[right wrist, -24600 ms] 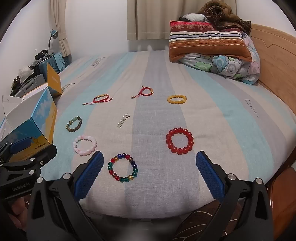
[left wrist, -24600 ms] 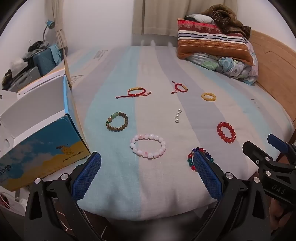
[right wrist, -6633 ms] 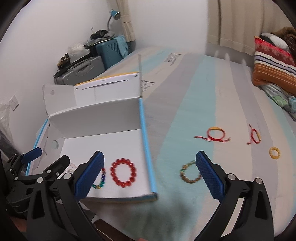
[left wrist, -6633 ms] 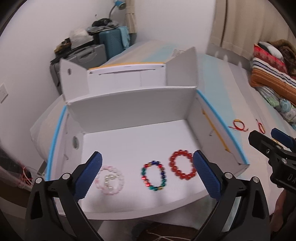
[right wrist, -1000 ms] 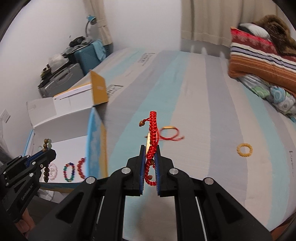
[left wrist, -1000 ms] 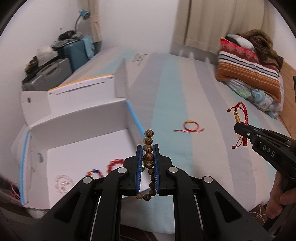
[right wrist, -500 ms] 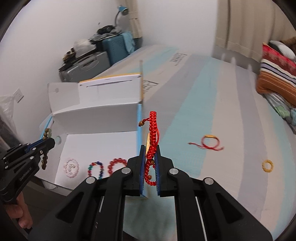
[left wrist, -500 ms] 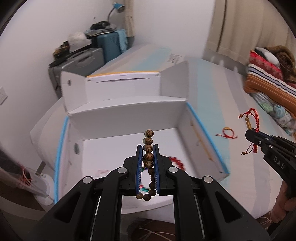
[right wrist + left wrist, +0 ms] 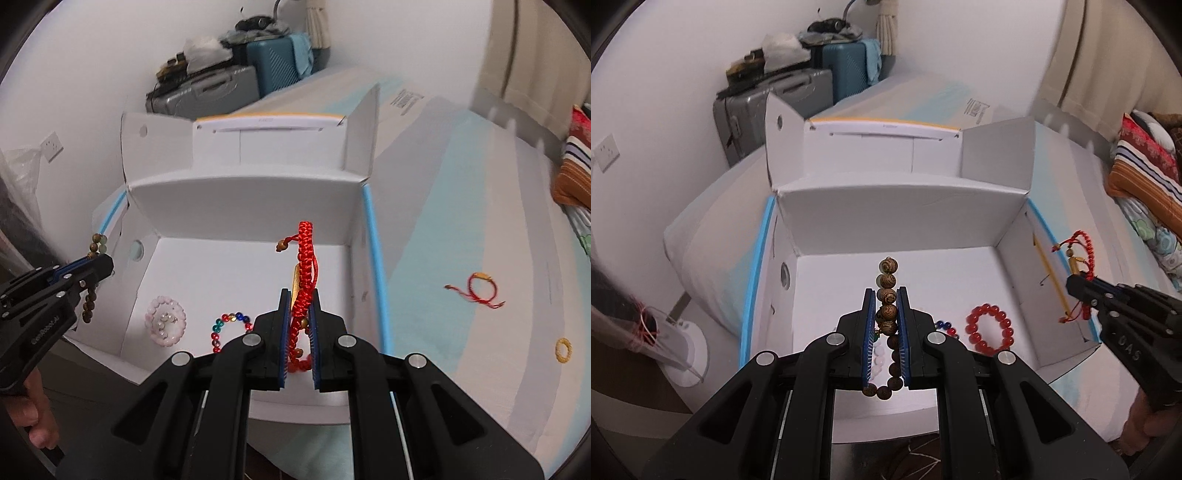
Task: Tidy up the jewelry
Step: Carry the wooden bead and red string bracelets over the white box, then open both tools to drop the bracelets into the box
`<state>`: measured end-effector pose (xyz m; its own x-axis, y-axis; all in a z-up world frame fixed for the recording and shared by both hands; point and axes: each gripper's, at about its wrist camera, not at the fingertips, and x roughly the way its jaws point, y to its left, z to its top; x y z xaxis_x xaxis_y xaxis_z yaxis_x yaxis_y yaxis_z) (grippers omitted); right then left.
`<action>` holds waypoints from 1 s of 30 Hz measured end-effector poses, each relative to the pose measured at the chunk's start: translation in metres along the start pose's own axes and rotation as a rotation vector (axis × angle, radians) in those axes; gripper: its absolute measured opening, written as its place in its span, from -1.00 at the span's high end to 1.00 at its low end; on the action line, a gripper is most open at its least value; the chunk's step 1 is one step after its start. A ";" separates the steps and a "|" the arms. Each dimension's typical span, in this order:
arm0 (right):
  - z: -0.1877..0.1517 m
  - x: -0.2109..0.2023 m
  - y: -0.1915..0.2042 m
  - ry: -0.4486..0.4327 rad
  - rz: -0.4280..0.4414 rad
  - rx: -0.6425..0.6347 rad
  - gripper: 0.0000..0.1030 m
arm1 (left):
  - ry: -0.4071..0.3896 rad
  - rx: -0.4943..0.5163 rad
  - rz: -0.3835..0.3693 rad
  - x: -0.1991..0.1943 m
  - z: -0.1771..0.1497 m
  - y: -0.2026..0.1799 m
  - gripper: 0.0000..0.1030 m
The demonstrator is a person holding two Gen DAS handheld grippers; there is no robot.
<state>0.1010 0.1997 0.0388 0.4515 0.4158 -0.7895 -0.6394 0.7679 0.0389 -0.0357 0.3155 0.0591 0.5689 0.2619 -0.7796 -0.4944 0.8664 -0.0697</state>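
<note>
My left gripper (image 9: 886, 295) is shut on a brown wooden bead bracelet (image 9: 887, 280), hanging over the open white cardboard box (image 9: 897, 206). My right gripper (image 9: 298, 295) is shut on a red braided cord bracelet (image 9: 306, 258) above the same box (image 9: 243, 199). On the box floor lie a red bead bracelet (image 9: 989, 328), a multicoloured bead bracelet (image 9: 231, 326) and a pink bead bracelet (image 9: 165, 322) with small pearls inside it. Each gripper shows in the other's view: the right gripper (image 9: 1075, 286) at the box's right wall, the left gripper (image 9: 105, 266) at its left wall.
On the striped bed cover to the right lie another red cord bracelet (image 9: 478, 291) and a small yellow bead bracelet (image 9: 563, 350). Suitcases (image 9: 783, 99) stand against the wall behind the box. Pillows (image 9: 1145, 166) are piled at the far right. A hand (image 9: 33, 413) holds the left gripper's handle.
Both grippers have swung left from over the bed to over the open box, each still holding its bracelet. The box now fills the middle of both views.
</note>
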 end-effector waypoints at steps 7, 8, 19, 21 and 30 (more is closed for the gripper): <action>-0.004 0.037 0.012 0.097 0.013 -0.001 0.84 | 0.052 -0.013 0.017 0.018 -0.006 0.016 0.80; -0.005 0.041 0.013 0.107 0.014 -0.001 0.84 | 0.059 -0.013 0.019 0.021 -0.007 0.016 0.80; -0.011 0.064 0.014 0.167 0.013 0.008 0.84 | 0.119 -0.004 0.036 0.041 -0.014 0.019 0.79; -0.011 0.064 0.015 0.170 0.013 0.009 0.83 | 0.123 -0.002 0.035 0.041 -0.014 0.018 0.79; -0.009 0.056 0.009 0.148 0.007 0.038 0.19 | 0.112 -0.019 0.054 0.037 -0.014 0.020 0.42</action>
<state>0.1150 0.2260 -0.0104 0.3485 0.3473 -0.8706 -0.6169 0.7843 0.0659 -0.0339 0.3363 0.0201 0.4644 0.2579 -0.8472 -0.5356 0.8437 -0.0367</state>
